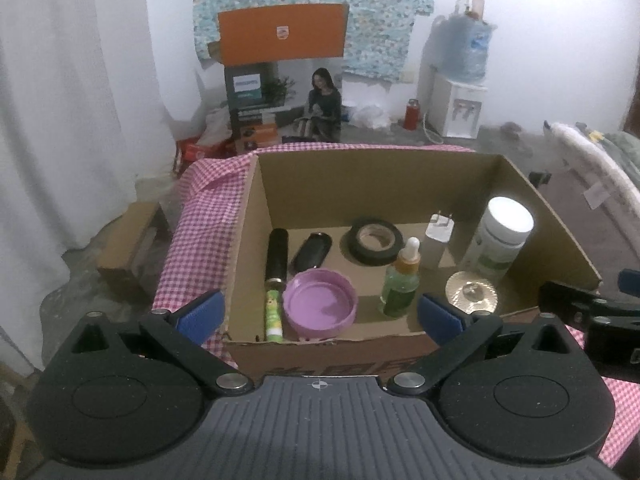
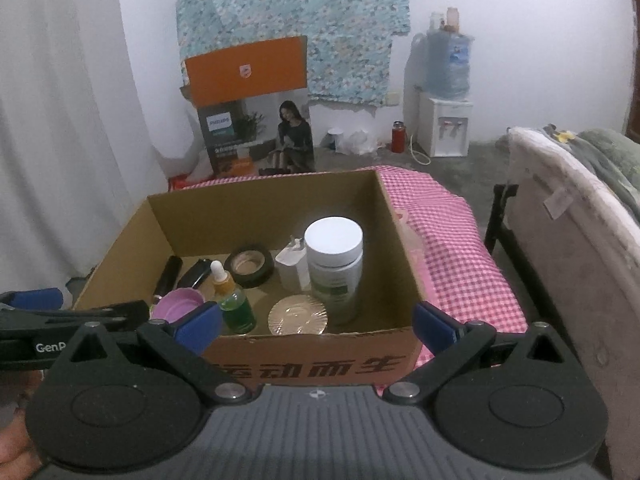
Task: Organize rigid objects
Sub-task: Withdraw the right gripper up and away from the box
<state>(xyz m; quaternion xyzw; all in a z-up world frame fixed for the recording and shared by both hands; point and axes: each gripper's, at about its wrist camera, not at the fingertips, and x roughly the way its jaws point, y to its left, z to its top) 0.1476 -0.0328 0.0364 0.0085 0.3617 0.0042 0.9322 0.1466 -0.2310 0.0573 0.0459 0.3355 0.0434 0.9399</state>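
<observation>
An open cardboard box (image 1: 256,216) sits on a pink checked cloth (image 1: 204,232), and all the rigid objects lie inside it. Along its left wall lies a black tube (image 1: 278,254) end to end with a green glue stick (image 1: 273,314); just beside them are a black case (image 1: 311,252) and an upturned purple lid (image 1: 321,304). A roll of black tape (image 1: 376,242) lies flat toward the back, with a green dropper bottle (image 1: 401,280) upright in front of it. A white charger plug (image 1: 436,236), a white-capped supplement bottle (image 1: 502,236) and a gold lid (image 1: 472,294) fill the right side. The left gripper (image 1: 320,314) and right gripper (image 2: 316,326) hover at the box's near edge, fingers spread wide, holding nothing.
</observation>
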